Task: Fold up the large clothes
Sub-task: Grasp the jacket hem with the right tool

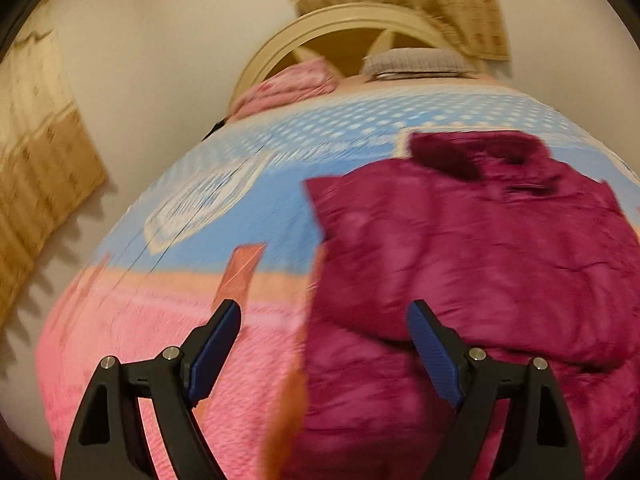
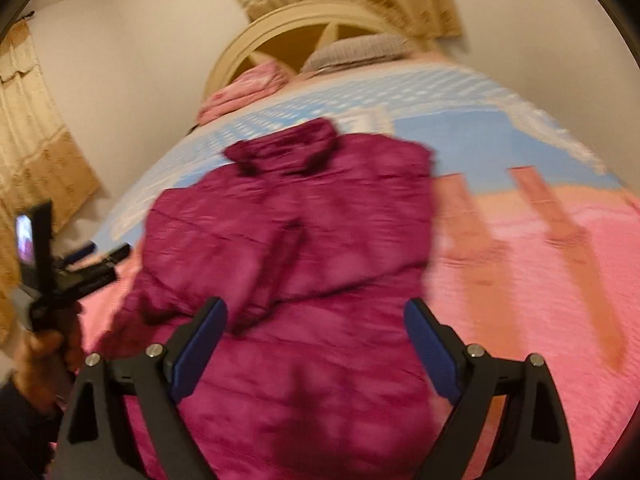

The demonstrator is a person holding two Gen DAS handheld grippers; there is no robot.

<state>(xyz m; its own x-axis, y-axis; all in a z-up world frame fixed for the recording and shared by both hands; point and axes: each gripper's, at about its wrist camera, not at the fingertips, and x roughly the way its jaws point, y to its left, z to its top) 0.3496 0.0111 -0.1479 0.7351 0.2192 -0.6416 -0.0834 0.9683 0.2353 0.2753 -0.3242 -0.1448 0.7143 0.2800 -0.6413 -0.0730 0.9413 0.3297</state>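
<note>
A large magenta puffer jacket (image 1: 480, 248) lies on the bed, hood toward the headboard, with a sleeve folded across its body; it also shows in the right wrist view (image 2: 296, 248). My left gripper (image 1: 324, 320) is open and empty, hovering above the jacket's left edge near its lower part. My right gripper (image 2: 316, 316) is open and empty above the jacket's lower middle. The left gripper (image 2: 106, 254) also shows at the left of the right wrist view, held in a hand.
The bed has a pink and blue patterned cover (image 1: 168, 344). A folded pink blanket (image 1: 288, 88) and a grey pillow (image 1: 416, 62) lie by the arched cream headboard (image 2: 280, 28). Beige curtains (image 1: 36, 168) hang on the walls.
</note>
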